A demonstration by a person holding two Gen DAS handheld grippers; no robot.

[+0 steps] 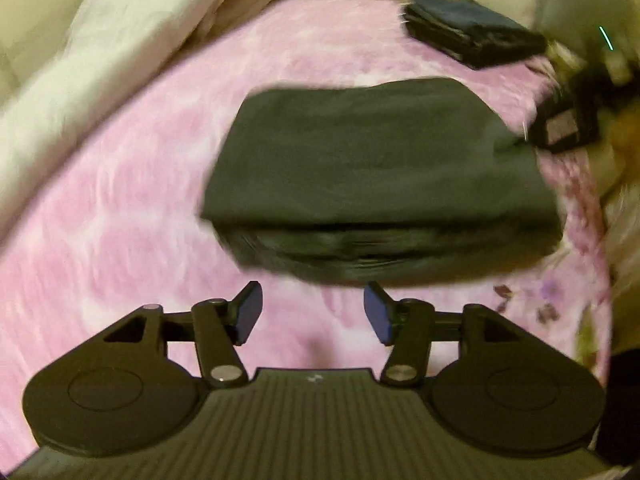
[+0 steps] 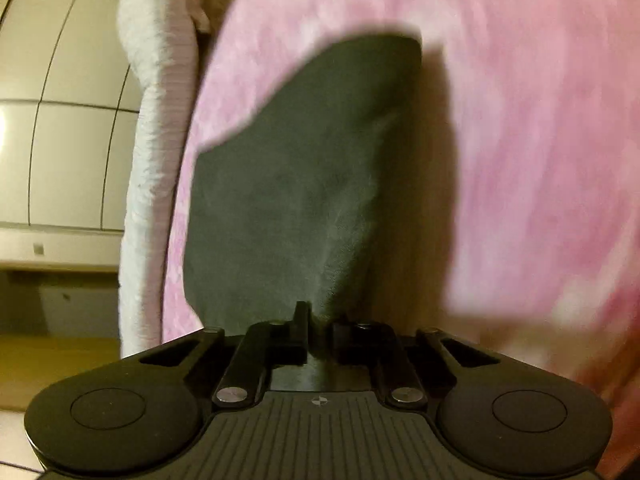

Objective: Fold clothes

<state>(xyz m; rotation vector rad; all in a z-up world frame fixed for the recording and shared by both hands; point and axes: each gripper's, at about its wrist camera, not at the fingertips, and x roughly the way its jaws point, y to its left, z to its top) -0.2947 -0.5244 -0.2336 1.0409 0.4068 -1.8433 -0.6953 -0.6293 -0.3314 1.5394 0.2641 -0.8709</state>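
A folded dark grey garment lies on the pink fuzzy blanket in the left wrist view. My left gripper is open and empty, just short of the garment's near folded edge. My right gripper is shut on the dark grey garment, which stretches away from the jaws over the pink blanket. The right gripper also shows at the garment's far right edge in the left wrist view.
A second folded dark garment lies at the far right of the blanket. Cream bedding runs along the left and back. In the right wrist view a white bed edge and pale cabinet doors are at left.
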